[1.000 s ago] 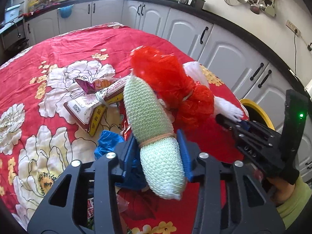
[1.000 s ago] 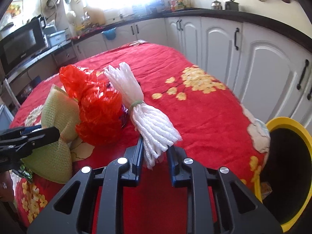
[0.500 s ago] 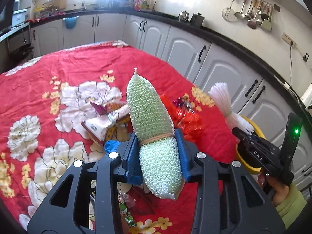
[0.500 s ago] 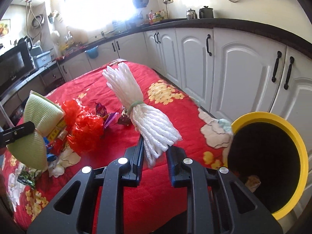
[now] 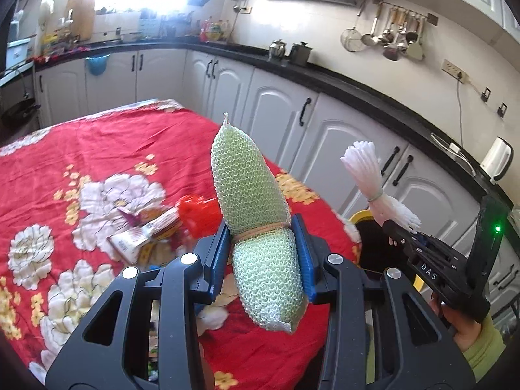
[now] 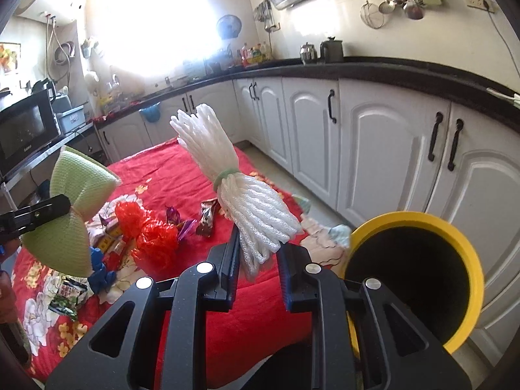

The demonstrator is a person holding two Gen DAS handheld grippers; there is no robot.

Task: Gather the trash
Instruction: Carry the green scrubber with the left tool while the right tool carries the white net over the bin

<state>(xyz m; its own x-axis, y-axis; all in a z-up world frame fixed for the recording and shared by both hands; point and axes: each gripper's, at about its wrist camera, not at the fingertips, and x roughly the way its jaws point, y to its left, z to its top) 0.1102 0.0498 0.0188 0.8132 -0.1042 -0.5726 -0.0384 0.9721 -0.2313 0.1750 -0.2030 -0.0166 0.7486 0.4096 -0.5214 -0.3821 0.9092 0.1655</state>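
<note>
My left gripper (image 5: 260, 256) is shut on a green foam net sleeve (image 5: 250, 195) tied with a rubber band, held upright above the table. My right gripper (image 6: 258, 256) is shut on a white foam net bundle (image 6: 240, 191) with a green band, held high near the yellow-rimmed trash bin (image 6: 419, 221) at the right. The right gripper with the white bundle (image 5: 373, 182) also shows at the right of the left wrist view. The green sleeve (image 6: 70, 221) shows at the left of the right wrist view.
On the red floral tablecloth (image 6: 156, 175) lie a red net (image 6: 149, 234), snack wrappers (image 6: 208, 214), a blue scrap (image 6: 99, 266) and a paper packet (image 5: 146, 237). White cabinets (image 6: 390, 149) under a black counter stand behind the bin.
Both grippers have risen and swung right, away from the table and toward the bin, each still holding its foam net. The red net stayed on the table.
</note>
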